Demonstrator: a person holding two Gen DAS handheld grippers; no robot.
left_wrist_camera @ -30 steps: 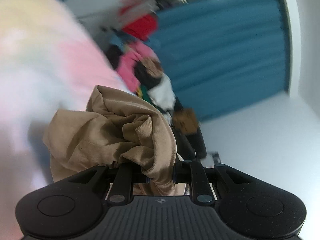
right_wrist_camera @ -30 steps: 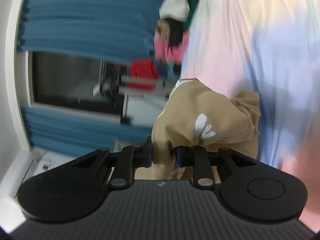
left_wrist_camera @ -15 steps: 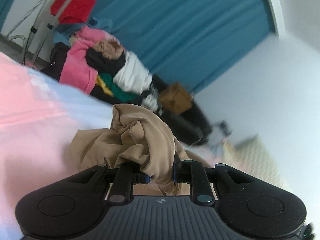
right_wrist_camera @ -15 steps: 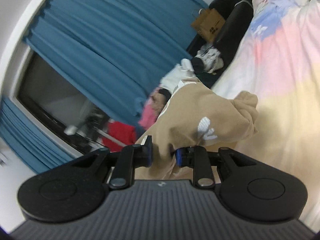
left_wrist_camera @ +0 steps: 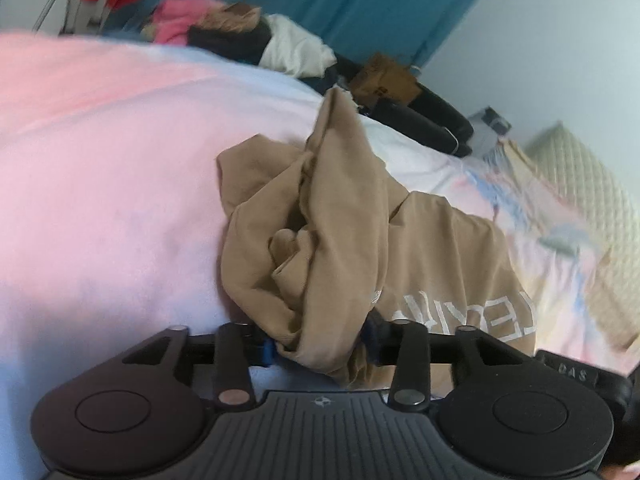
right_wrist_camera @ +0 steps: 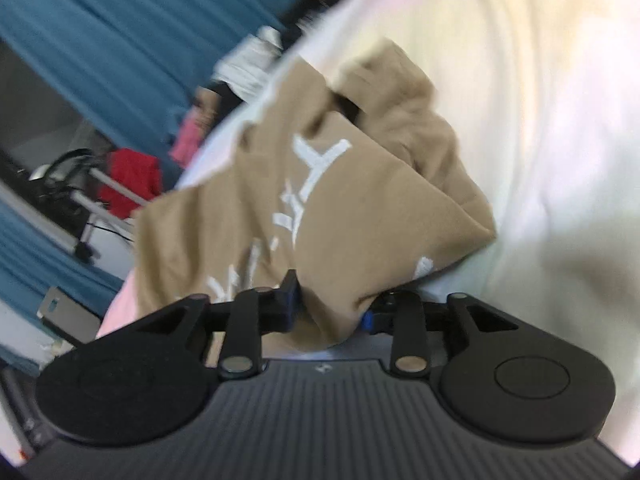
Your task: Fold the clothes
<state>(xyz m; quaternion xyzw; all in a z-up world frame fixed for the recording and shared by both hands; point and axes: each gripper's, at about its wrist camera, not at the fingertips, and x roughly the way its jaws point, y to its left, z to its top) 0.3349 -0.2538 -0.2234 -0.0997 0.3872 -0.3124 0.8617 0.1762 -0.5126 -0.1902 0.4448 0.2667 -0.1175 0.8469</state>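
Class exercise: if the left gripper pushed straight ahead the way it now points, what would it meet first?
The left gripper is shut on the bunched tan cotton shirt with white lettering, so that fabric comes first. Beyond it likely lies the pastel pink-and-white bedspread, though depth is unclear.

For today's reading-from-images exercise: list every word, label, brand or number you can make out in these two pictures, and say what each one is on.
"BAS": raised letters on the black strap at the lower right of the left wrist view; possibly part of a longer word.
White lettering on the tan sweatshirt: seen upside down and partly folded under, not readable.
The same white lettering in the right wrist view: blurred and creased, not readable.
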